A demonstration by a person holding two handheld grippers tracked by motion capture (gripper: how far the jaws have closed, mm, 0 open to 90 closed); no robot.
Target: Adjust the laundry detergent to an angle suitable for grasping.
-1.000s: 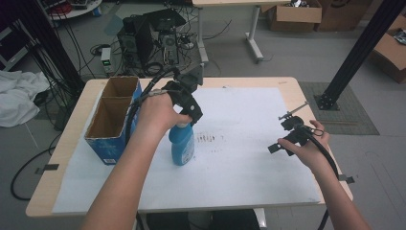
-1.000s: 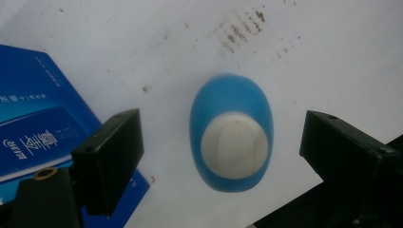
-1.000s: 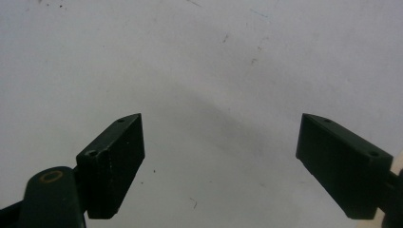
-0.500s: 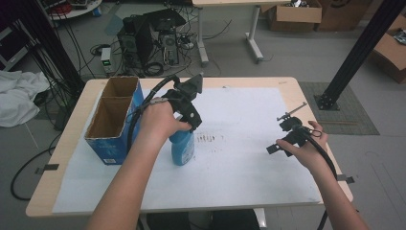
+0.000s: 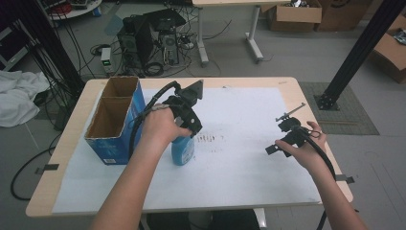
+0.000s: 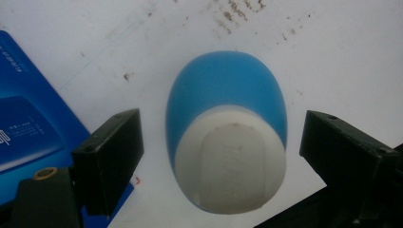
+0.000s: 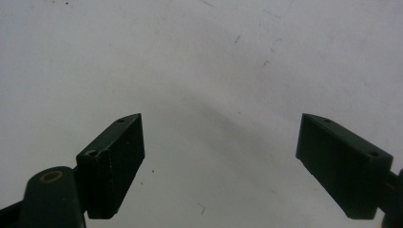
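A light wooden table carries a white paper sheet with brown specks mid-sheet. On the sheet, a blue cardboard box stands at the left; a blue bottle stands upright just right of it.

We see a blue bottle with a white cap. The box beside it is blue outside, with pale print on its side, and plain brown cardboard inside. The table has a light wood colour at its edges, and the sheet over it is white, with small dark brown specks near the bottle. Both the left gripper and the right gripper are black; each has a small brass-coloured ring.
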